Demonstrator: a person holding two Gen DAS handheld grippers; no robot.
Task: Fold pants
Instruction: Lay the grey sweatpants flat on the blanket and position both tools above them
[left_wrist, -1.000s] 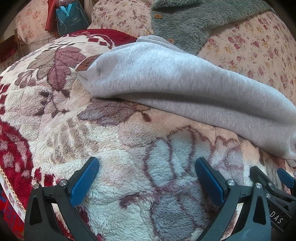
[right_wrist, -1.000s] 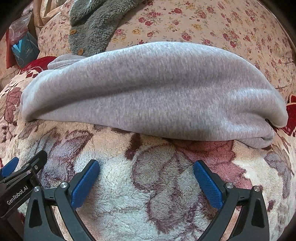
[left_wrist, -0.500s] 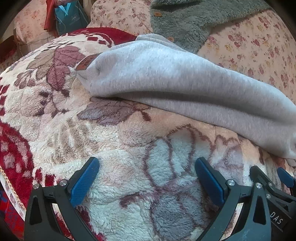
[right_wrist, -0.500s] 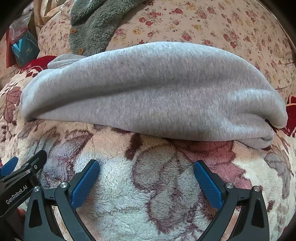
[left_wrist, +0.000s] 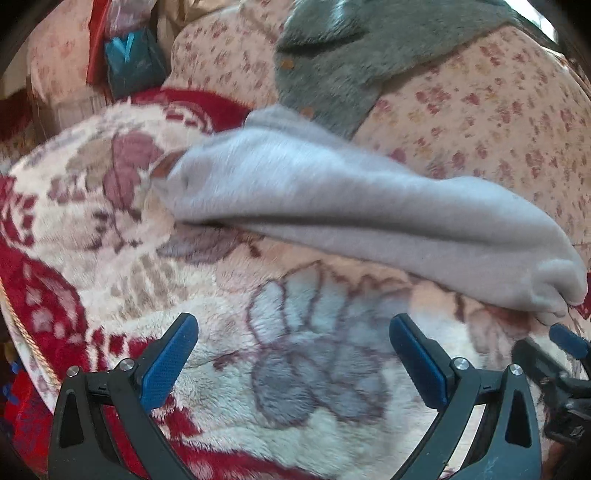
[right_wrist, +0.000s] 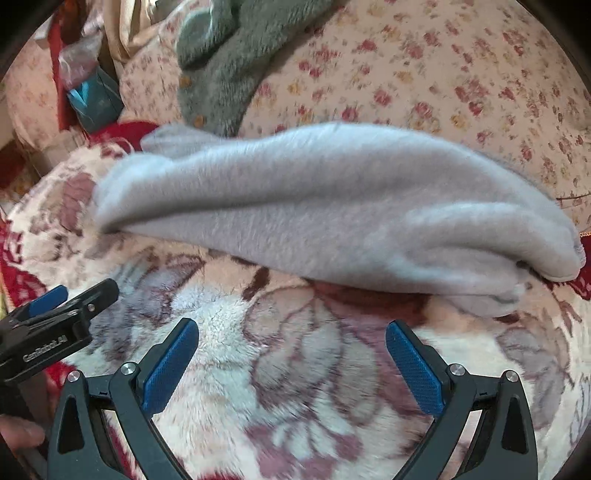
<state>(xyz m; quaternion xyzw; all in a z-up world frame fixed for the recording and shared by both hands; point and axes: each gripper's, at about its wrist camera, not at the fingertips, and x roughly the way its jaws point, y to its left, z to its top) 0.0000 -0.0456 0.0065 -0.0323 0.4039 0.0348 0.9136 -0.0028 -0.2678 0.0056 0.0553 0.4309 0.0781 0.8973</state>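
On the bed's floral fleece blanket (left_wrist: 221, 280), the left gripper (left_wrist: 293, 354) and right gripper (right_wrist: 291, 350) hover, jaws apart and empty, short of the folded grey pants (right_wrist: 325, 206), both having drawn farther back than a moment ago.

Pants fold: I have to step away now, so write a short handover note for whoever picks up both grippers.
Left gripper: open, empty, over the floral fleece blanket.
Right gripper: open, empty, beside the left one.
The grey pants lie ahead of both grippers as a long folded bundle across the blanket, touched by neither.
Done: the pants appear folded lengthwise.
Left: probably fold them end to end; the layers are not clear enough to be sure.
A green fleece garment lies behind; leave it.
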